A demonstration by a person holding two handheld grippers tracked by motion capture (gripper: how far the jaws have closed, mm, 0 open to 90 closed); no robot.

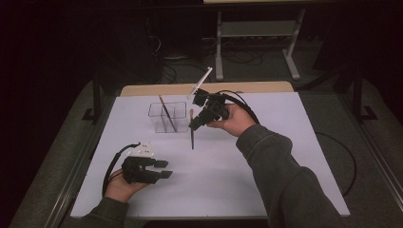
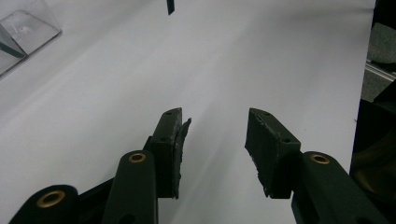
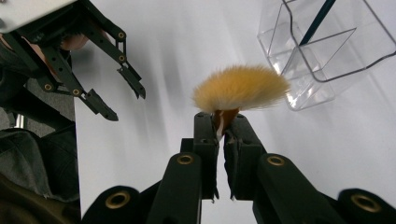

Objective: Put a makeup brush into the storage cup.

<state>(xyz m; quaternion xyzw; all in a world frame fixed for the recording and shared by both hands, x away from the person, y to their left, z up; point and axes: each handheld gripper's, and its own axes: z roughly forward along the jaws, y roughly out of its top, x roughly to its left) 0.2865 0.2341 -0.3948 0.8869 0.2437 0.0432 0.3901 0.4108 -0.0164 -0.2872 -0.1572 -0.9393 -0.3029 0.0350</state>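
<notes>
My right gripper [image 1: 194,124] is lifted above the white table [image 1: 266,161], shut on a makeup brush [image 1: 192,135] just below its head. The dark handle hangs down towards the table. In the right gripper view the fluffy orange bristles [image 3: 240,87] spread just past my right gripper [image 3: 227,120]. A clear divided organizer [image 1: 168,117] stands just left of it with another dark-handled brush [image 1: 166,112] leaning inside. My left gripper [image 1: 162,169] rests low at the front left, open and holding nothing [image 2: 215,135].
A corner of the clear organizer [image 2: 23,32] and the hanging brush handle's tip [image 2: 170,5] lie ahead of the left gripper. The organizer [image 3: 327,51] sits to the upper right in the right gripper view, the left gripper [image 3: 123,93] to the left. Dark floor surrounds the table.
</notes>
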